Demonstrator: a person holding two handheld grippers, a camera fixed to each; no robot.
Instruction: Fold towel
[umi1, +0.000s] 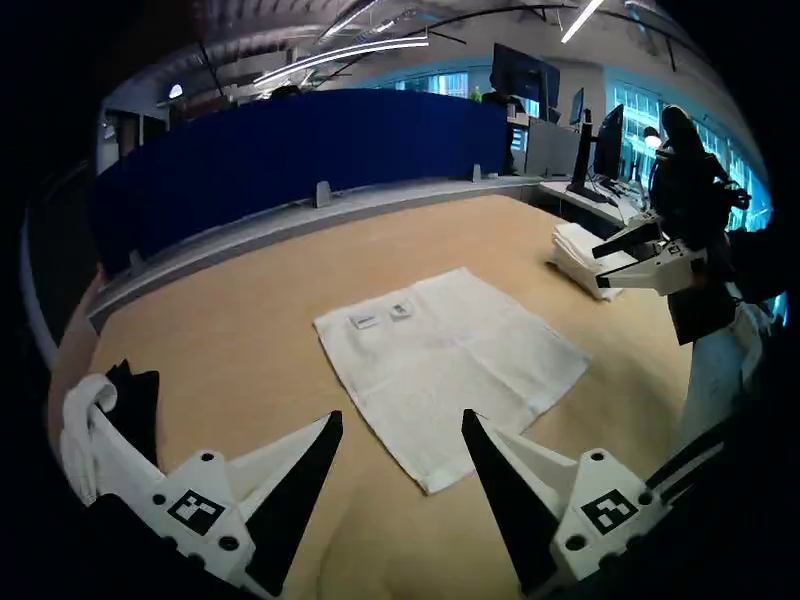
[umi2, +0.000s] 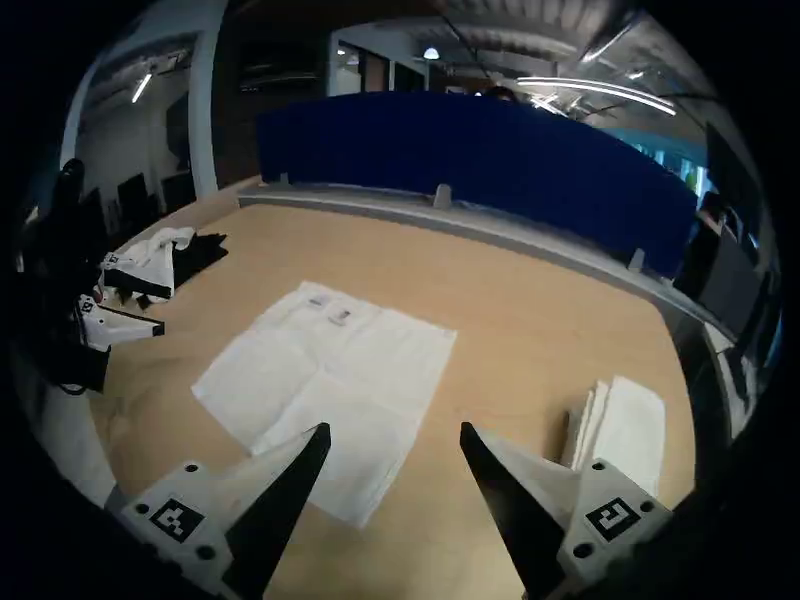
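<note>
Tan table (umi1: 250, 320) bears a flat, unfolded white towel (umi1: 450, 365).

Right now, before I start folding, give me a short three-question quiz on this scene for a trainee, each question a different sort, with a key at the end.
1. True or false: the white towel lies spread flat on the wooden table, held by neither gripper.
2. Pick one: the left gripper and the right gripper are A) both open, B) both shut, C) one open, one shut.
3. Fill in: near the table's edge on the right gripper's side, the folded white towels form a ____.
Key: 1 true; 2 A; 3 stack.
</note>
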